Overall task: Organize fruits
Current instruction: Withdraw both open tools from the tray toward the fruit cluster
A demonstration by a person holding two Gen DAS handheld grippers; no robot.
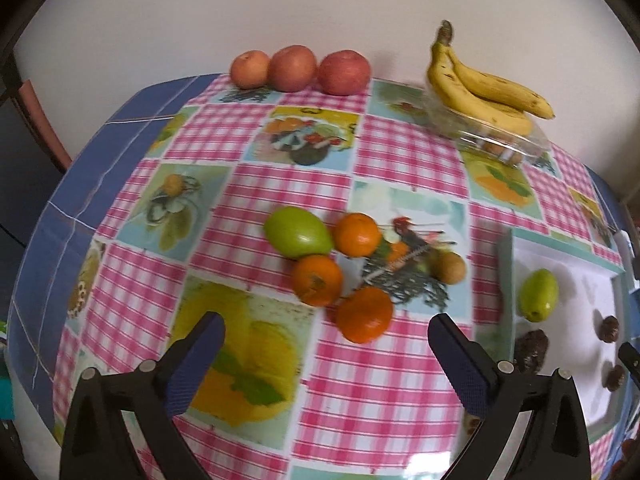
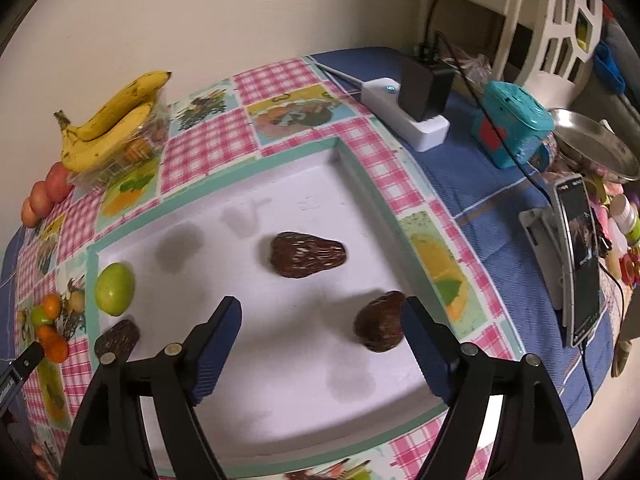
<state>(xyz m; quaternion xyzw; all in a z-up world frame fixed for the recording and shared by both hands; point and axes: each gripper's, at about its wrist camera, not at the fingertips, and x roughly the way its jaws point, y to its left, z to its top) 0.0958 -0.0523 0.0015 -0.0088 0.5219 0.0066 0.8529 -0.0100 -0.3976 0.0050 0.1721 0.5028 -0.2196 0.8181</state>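
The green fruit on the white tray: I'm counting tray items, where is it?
The green fruit lies at the white tray's left edge, beside a dark brown fruit.

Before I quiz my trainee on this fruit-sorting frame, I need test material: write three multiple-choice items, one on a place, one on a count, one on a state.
1. Where do the bananas lie?
A. on a clear plastic box
B. in the white tray
C. among the oranges

2. How many oranges sit on the tablecloth?
A. one
B. three
C. five

3. What is the left gripper doing?
A. clamping an orange
B. open, holding nothing
C. shut on a green fruit

Answers: 1 A, the clear plastic box shows beneath them. 2 B, three cluster beside the green fruit. 3 B, its fingers stand wide apart over bare cloth.
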